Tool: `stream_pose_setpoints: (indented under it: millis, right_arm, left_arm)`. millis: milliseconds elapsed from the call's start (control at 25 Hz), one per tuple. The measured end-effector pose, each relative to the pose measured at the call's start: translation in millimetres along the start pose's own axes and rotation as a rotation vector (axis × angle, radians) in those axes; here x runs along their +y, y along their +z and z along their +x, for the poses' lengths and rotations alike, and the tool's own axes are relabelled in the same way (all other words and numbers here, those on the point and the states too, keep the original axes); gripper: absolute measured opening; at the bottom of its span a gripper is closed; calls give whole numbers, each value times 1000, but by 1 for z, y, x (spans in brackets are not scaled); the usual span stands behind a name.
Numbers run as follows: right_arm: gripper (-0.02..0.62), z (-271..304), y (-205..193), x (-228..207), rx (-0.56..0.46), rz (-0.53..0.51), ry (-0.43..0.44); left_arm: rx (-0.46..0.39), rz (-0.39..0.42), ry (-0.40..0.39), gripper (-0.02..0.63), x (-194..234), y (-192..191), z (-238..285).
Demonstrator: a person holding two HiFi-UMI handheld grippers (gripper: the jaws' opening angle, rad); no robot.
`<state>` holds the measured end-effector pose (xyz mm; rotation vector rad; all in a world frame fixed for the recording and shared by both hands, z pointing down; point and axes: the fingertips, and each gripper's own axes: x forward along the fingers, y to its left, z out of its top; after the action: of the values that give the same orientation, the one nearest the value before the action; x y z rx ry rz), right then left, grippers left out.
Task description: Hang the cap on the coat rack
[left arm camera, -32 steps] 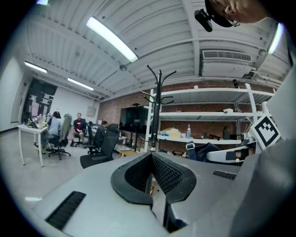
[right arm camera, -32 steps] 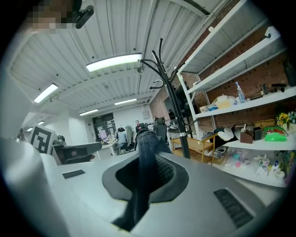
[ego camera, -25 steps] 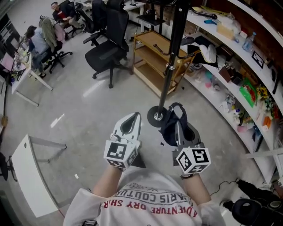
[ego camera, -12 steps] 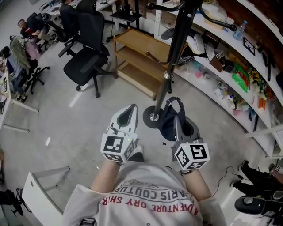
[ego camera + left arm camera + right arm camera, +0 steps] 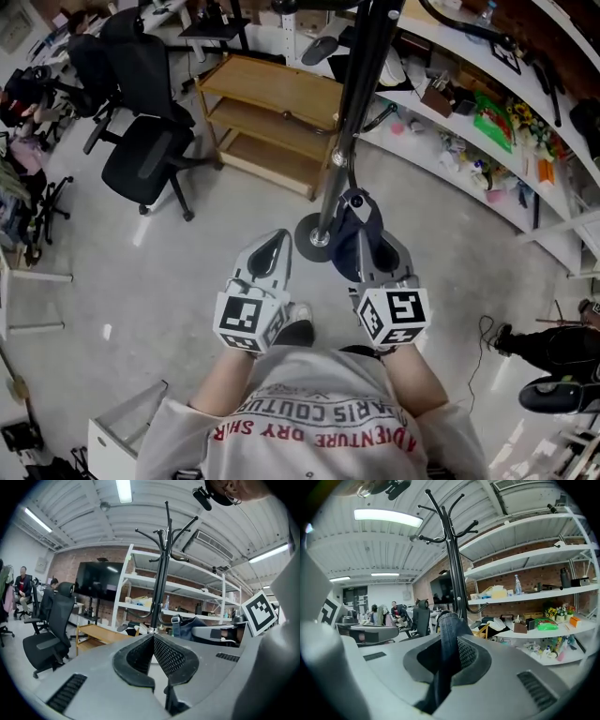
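Denim cloth of the one cap point(image 5: 356, 214) is clamped between the jaws of the right gripper point(image 5: 367, 246), with the fabric standing up past the pads in the right gripper view. Two grippers are seen in all. The left gripper point(image 5: 274, 246) is held level beside the right one with its jaws pressed together and nothing between them.

One black coat rack point(image 5: 349, 122) is counted, its round base point(image 5: 314, 236) set on the bare floor just ahead of both grippers. The cap is held low, close beside the pole and above the base; whether it touches the pole cannot be told. Several curved hooks are spread at the rack's top point(image 5: 449, 513), high above the cap.

One wooden shelf unit point(image 5: 272, 94) is placed just behind the rack, and white wall shelving point(image 5: 469, 122), crowded with small items, runs along the right. Two black chairs point(image 5: 141, 159) are parked well to the left. Open floor is left between the chairs and the base, while the room on the right is bounded by the shelving's edge.
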<state>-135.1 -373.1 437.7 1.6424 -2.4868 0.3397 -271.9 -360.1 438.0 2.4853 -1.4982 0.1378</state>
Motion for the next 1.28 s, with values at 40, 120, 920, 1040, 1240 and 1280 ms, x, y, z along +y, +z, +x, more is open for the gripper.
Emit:
stream_pose_setpoints:
  millis: [40, 120, 920, 1040, 1240, 1280]
  right_arm:
    - [23, 4, -2, -3, 5, -1, -11]
    - [23, 12, -8, -7, 17, -4, -28]
    - [23, 84, -48, -38, 105, -71, -77]
    - [23, 90, -59, -37, 129, -92, -76]
    - [23, 86, -65, -38, 133, -76, -56]
    - [23, 86, -65, -37, 134, -74, -44]
  left_arm:
    - [2, -3, -9, 5, 0, -1, 4]
    - [3, -8, -23, 6, 1, -3, 11]
    - [36, -8, -11, 5, 21, -21, 18]
    - [39, -10, -10, 5, 20, -22, 18]
    - [31, -16, 16, 6, 15, -22, 16]
    - [29, -18, 26, 6, 14, -22, 16]
